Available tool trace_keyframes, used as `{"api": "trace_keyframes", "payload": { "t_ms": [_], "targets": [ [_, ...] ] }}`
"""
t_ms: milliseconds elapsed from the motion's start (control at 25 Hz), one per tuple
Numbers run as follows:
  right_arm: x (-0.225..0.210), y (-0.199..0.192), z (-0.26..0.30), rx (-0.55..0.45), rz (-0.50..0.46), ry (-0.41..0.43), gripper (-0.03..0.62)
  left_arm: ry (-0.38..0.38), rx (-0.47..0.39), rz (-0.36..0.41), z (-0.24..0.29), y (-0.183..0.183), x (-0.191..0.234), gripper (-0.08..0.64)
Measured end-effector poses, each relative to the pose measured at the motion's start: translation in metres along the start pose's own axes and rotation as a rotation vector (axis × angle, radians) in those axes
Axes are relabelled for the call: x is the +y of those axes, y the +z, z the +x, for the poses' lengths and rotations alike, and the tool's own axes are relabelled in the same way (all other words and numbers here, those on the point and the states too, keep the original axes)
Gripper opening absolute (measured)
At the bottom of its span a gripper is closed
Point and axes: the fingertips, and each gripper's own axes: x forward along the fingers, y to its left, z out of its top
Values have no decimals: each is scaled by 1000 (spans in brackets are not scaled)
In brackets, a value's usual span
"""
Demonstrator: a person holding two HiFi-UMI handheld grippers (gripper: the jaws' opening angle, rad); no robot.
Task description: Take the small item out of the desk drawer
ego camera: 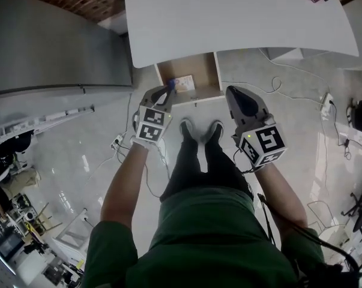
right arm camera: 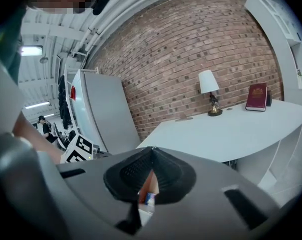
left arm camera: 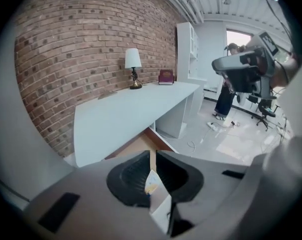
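Two grippers hang over the open desk drawer (ego camera: 200, 69), and both have their jaws pressed together with nothing between them. The small item (ego camera: 184, 83) (flat, white with blue print; card or packet, I can't say which) lies on the drawer floor near the front lip. From the left gripper (ego camera: 168, 90) it sits at about two o'clock, just beside the tips. From the right gripper (ego camera: 230, 92) it is at ten o'clock and farther off.

My worry is the left one. If it goes down with its jaws closed like that, I'd expect it to nudge the item across the wood toward twelve o'clock. That would put it under the white desk (ego camera: 241, 17), where it is harder to reach. A thing that flat may also slip out of a pinch taken from above. Looking along the left gripper's own jaws, the item shows through the slit below the closed tips, dead ahead.
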Motion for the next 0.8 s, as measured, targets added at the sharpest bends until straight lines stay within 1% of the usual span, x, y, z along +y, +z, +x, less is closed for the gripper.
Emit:
{"api": "trace_keyframes", "payload": {
  "t_ms": [200,240,320,440,600,800],
  "targets": [
    [-8,-18,9,25,28,-53,2,-77,73,62,36,-25,2,34],
    [-9,-22,10,30,35,-61,2,-88,86,68,42,-30,4,43],
    [-9,-31,14,39,47,-72,2,-109,110,78,55,-40,6,98],
    [-8,-46,19,49,68,-84,2,-146,158,105,76,-58,8,121],
    [-9,-65,23,56,111,-96,2,-194,217,168,105,-75,2,132],
    [-15,-93,28,97,133,-130,2,-243,264,268,143,-94,-6,135]
  ]
}}
